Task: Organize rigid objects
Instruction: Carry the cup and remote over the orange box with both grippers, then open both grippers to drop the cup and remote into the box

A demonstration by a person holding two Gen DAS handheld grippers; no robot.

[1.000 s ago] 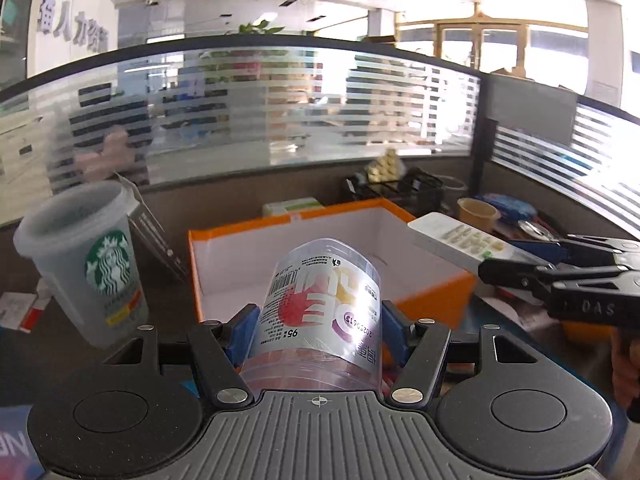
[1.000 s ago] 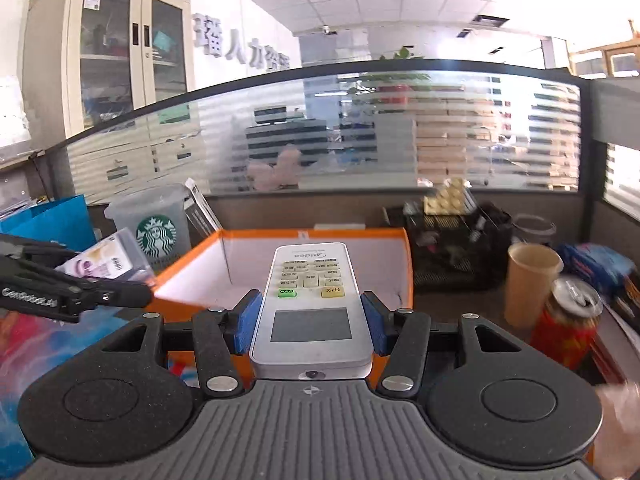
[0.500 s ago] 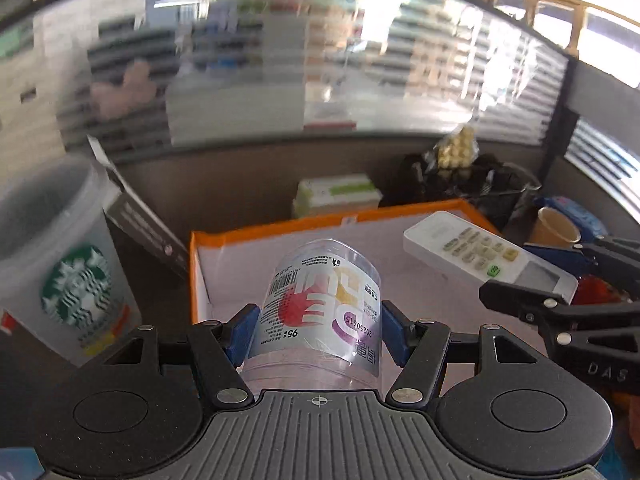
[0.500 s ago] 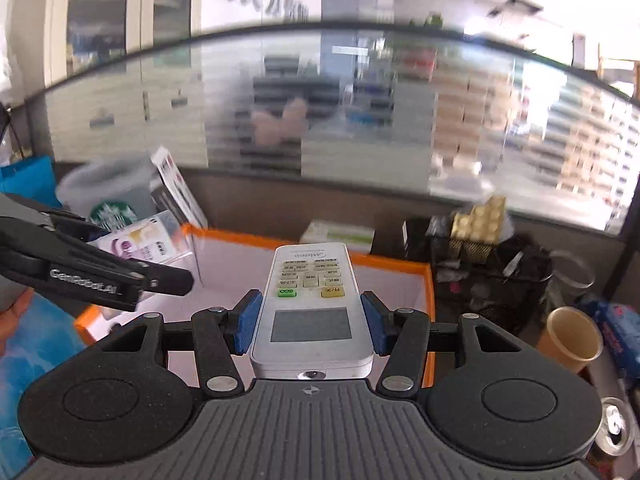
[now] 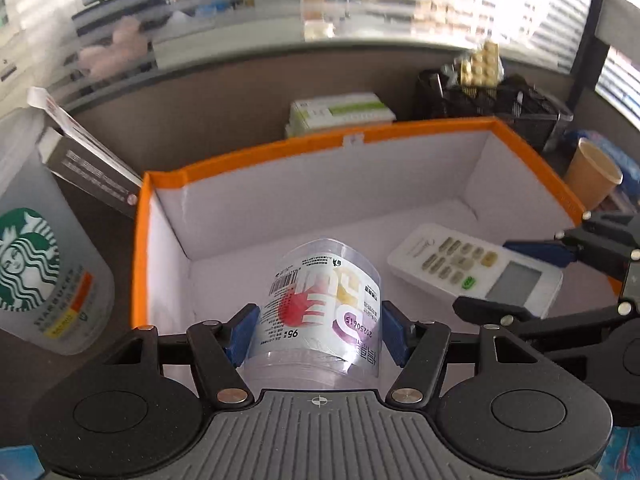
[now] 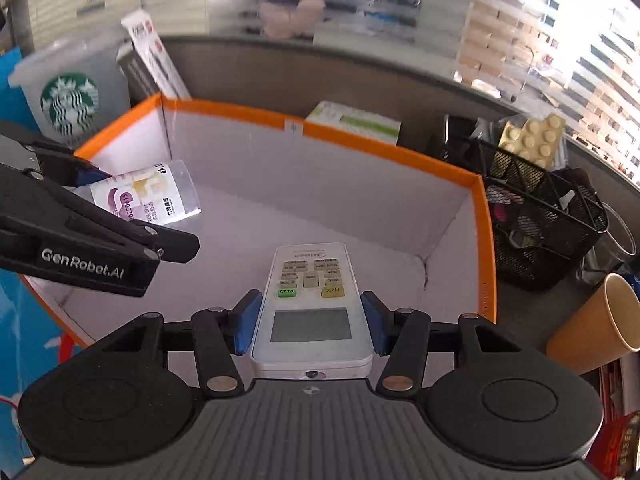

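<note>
Two tongs are pinching our things over the orange box (image 5: 362, 135): left tongs (image 5: 318, 332) are squeezing the light, slippery clear cup (image 5: 320, 312) by its sides, and right tongs (image 6: 310, 322) are gripping the hard remote (image 6: 310, 300) by its edges.

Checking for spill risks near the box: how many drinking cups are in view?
2. A frosted Starbucks cup stands left of the orange box; a brown paper cup stands right of it. More may be hidden.
</note>
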